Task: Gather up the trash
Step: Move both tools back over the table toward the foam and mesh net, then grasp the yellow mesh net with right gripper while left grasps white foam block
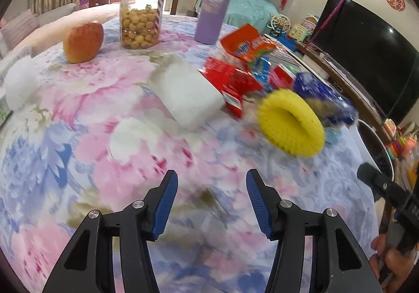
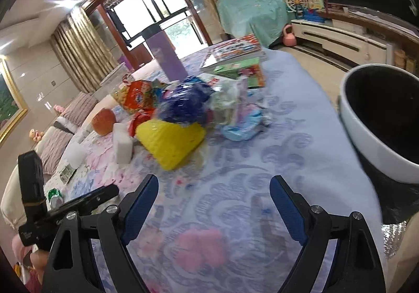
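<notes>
A pile of trash lies on the floral tablecloth (image 1: pixel 183 162): a yellow foam fruit net (image 1: pixel 290 125), red wrappers (image 1: pixel 230 83), a blue crumpled bag (image 1: pixel 322 96) and an orange snack pack (image 1: pixel 243 41). The right wrist view shows the same yellow net (image 2: pixel 170 141), the blue bag (image 2: pixel 183 102) and a clear and pale blue plastic wrap (image 2: pixel 241 120). My left gripper (image 1: pixel 212 204) hovers open above bare cloth, short of the pile. Also open and wider, my right gripper (image 2: pixel 214 209) holds nothing. A white bin with a black liner (image 2: pixel 379 123) stands at the table's right edge.
A white foam block (image 1: pixel 186 94), white tissue wads (image 1: pixel 131 138), an apple (image 1: pixel 83 41), a jar of snacks (image 1: pixel 141 15) and a purple flask (image 1: pixel 212 10) stand further back. Books (image 2: pixel 235 55) lie at the far end. A person's hand (image 1: pixel 392 261) grips the other tool.
</notes>
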Available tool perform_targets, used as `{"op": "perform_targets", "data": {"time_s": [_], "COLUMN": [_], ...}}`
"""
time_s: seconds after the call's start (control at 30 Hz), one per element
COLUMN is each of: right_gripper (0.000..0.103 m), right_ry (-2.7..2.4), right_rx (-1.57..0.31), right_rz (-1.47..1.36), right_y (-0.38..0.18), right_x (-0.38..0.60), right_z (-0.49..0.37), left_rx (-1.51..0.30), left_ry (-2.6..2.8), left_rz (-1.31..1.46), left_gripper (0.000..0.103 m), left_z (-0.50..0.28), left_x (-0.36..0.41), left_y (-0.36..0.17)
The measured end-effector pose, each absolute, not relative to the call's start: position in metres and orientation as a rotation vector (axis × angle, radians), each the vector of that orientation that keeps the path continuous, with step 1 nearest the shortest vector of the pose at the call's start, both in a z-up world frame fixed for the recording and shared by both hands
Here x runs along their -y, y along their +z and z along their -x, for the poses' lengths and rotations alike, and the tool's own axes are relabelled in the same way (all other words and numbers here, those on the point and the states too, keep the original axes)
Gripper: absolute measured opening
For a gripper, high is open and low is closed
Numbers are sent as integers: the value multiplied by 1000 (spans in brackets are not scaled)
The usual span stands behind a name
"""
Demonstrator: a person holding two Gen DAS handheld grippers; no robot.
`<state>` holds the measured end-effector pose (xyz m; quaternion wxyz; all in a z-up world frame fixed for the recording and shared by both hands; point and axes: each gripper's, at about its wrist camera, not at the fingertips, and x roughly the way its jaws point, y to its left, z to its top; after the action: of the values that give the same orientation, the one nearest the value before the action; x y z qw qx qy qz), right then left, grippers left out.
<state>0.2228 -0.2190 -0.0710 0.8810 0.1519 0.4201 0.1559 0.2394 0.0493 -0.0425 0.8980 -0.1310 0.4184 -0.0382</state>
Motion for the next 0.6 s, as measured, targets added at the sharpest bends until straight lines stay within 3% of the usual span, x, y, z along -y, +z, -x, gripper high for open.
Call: {"op": "perform_targets", "data": {"time_s": [0.1, 0.4, 0.53, 0.6], "right_gripper": [88, 81, 67, 54], "right_ry": [361, 420, 428, 418], "right_rx": [-886, -917, -937, -945], "right_rz": [-320, -343, -345, -338], "right_y": [-73, -84, -92, -96], "right_x": [204, 173, 164, 160], "right_z": [-229, -258, -272, -276], "left_rx": [-852, -872, -872, -872], "left_ry": [-62, -72, -70, -70], "left_rz": [261, 254, 250, 257], "left_gripper": [63, 63, 62, 51], "left_z": [-249, -297, -315, -323], "left_x": [-56, -65, -66, -68], "left_y": [-41, -54, -62, -67]}}
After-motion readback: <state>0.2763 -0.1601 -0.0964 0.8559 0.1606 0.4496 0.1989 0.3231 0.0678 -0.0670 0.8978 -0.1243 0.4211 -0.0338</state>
